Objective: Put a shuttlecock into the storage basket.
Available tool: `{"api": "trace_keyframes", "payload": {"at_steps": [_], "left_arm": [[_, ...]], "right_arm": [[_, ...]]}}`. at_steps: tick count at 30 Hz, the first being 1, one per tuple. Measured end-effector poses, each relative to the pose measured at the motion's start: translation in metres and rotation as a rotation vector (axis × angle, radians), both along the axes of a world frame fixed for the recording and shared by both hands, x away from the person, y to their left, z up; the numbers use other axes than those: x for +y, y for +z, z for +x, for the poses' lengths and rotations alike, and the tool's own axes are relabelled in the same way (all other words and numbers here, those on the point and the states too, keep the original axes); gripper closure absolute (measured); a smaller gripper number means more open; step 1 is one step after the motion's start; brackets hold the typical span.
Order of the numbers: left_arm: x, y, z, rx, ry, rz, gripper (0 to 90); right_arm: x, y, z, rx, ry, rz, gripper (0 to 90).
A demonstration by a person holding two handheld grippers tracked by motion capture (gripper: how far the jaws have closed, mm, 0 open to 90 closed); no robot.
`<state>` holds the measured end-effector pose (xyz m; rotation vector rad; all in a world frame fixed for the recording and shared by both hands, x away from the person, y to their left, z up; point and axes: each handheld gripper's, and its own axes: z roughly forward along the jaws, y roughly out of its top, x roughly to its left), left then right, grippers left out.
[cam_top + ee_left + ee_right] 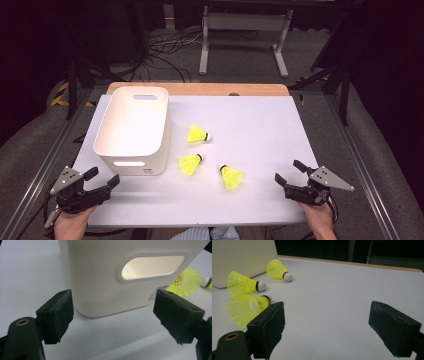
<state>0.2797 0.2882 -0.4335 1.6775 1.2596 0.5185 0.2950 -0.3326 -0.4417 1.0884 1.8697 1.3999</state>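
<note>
High view: three yellow plastic-skirted shuttlecocks (pixel 191 164) with white cork tips lie on white table sheet (pixel 260 130), right of white plastic bin (pixel 134 127). Left gripper (pixel 105 179), right gripper (pixel 290 172) — both released, empty. Left gripper view: bin wall (pixel 100 285) close ahead. Right gripper view: nearest shuttlecock (pixel 247 308) beside jaw.

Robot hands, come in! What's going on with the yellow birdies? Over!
Left gripper open, right gripper open, both empty. Three yellow shuttlecocks lying on table beside white bin. Nothing in the way.
</note>
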Motion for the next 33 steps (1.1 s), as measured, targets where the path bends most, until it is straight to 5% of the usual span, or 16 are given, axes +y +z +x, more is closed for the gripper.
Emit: {"api": "trace_keyframes", "payload": {"at_steps": [33], "left_arm": [[0.031, -0.003, 0.004, -0.005, 0.134, -0.01, 17.1]], "right_arm": [[0.0, 0.0, 0.0, -0.001, 0.0, 0.002, 14.1]]}}
